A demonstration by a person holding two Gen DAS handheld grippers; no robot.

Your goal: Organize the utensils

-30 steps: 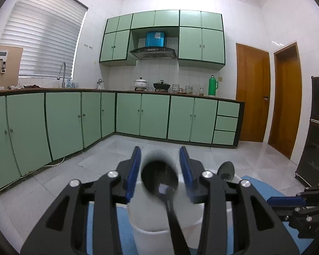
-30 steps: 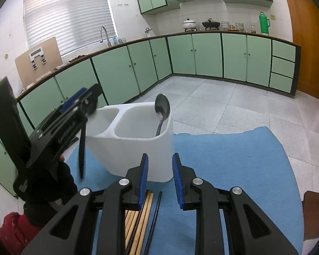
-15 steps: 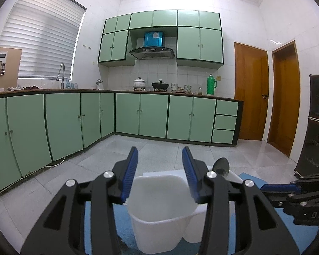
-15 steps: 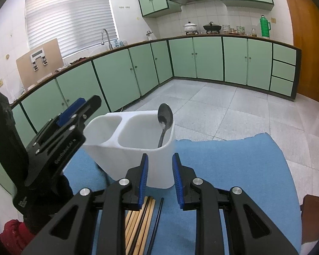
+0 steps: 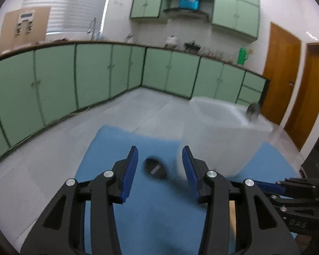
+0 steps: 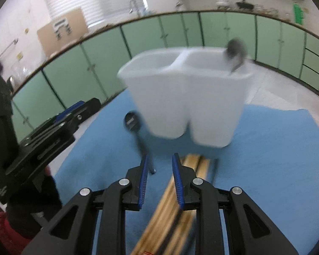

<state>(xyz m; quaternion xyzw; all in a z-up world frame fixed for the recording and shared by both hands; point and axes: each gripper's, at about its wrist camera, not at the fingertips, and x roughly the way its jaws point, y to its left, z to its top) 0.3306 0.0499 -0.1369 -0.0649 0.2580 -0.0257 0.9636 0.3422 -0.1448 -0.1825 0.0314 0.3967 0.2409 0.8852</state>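
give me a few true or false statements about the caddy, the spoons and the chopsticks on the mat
1. A spoon stands in the white caddy. True.
2. A black spoon lies on the blue mat beside the caddy. True.
3. The caddy has three compartments. False: it has two, side by side.
4. The chopsticks are in the caddy. False: they lie on the mat in front of it, under the right hand-held gripper.
5. The left hand-held gripper clamps the black spoon. False: its jaws stand open with the spoon's bowl lying on the mat beyond them.
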